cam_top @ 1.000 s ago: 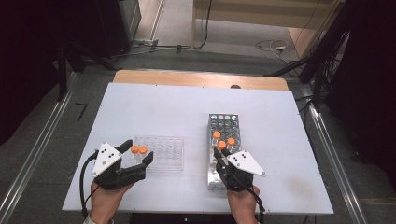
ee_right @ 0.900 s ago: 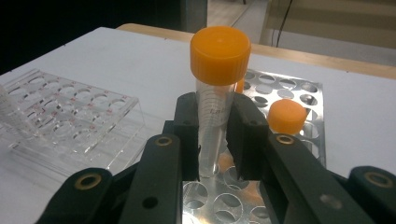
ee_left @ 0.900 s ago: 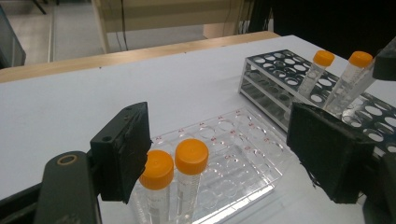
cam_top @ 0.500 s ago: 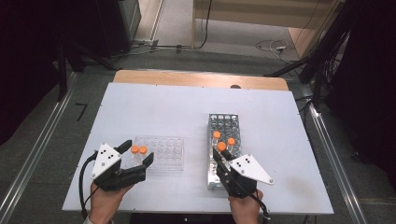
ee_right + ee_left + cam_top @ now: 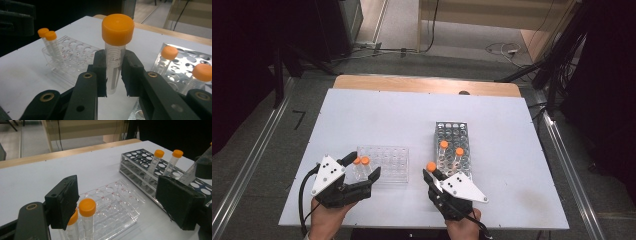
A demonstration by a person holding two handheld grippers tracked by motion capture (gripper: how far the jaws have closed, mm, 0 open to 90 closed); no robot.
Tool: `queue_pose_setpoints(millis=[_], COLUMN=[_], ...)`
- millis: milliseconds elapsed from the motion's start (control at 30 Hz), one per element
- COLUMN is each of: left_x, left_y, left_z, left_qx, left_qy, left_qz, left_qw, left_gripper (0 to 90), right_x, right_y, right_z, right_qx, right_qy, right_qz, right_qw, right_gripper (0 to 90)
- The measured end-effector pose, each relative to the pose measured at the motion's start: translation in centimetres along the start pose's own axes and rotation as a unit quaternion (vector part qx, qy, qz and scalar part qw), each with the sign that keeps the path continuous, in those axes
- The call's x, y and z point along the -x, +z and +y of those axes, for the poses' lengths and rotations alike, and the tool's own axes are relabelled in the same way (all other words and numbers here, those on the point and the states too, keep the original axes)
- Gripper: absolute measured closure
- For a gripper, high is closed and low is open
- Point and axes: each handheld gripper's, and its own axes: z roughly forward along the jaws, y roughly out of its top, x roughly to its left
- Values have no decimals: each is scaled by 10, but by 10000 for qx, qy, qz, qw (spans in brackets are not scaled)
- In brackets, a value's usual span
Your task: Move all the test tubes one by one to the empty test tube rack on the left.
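Evidently mid-transfer, the orange-capped tube (image 5: 115, 53) sits at frame centre, clenched upright by the right gripper (image 5: 114, 75), between the metal rack (image 5: 454, 144) and clear rack (image 5: 384, 162). The left gripper (image 5: 362, 172), lower left, stands released, its jaws having just widened beside two seated tubes (image 5: 86, 220). Next, probably: lower it into an empty clear-rack well.

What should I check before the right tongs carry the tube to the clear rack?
1. Grip: right tongs shut on the orange-capped tube, pads on its body. Ok.
2. Tube lifted out of the metal rack. Ok.
3. Free holes in the clear rack beside its two tubes. Ok.
4. Left tongs open around those two tubes, standing at the rack's near end. Not ok, they may block the way.
5. Cap tight on the held tube. Cannot tell.
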Motion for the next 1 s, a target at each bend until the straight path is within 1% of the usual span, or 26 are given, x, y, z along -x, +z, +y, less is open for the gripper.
queue_pose_setpoints(millis=[233,367,533,633,833,1000], left_x=[5,8,13,15,18,24], left_y=[0,1,2,3,2,1], left_z=[1,0,0,-1,-1,-1], left_qx=[2,-18,-48,-46,-25,18], left_qy=[51,78,141,145,162,183], left_qz=[-60,-116,-178,-207,-286,-384], left_qw=[10000,9999,9997,9997,9995,9991], left_gripper=[187,187,187,187,189,189], right_x=[-8,-11,-15,-18,-21,-23], right_y=[4,6,11,15,17,20], right_z=[-4,-6,-10,-13,-15,-17], right_qx=[-82,-87,-175,-248,-305,-356], right_qy=[-66,-104,-138,-162,-198,-212], right_qz=[93,192,293,348,391,440], right_qw=[9999,9997,9993,9990,9986,9982], right_gripper=[726,725,725,725,725,725])
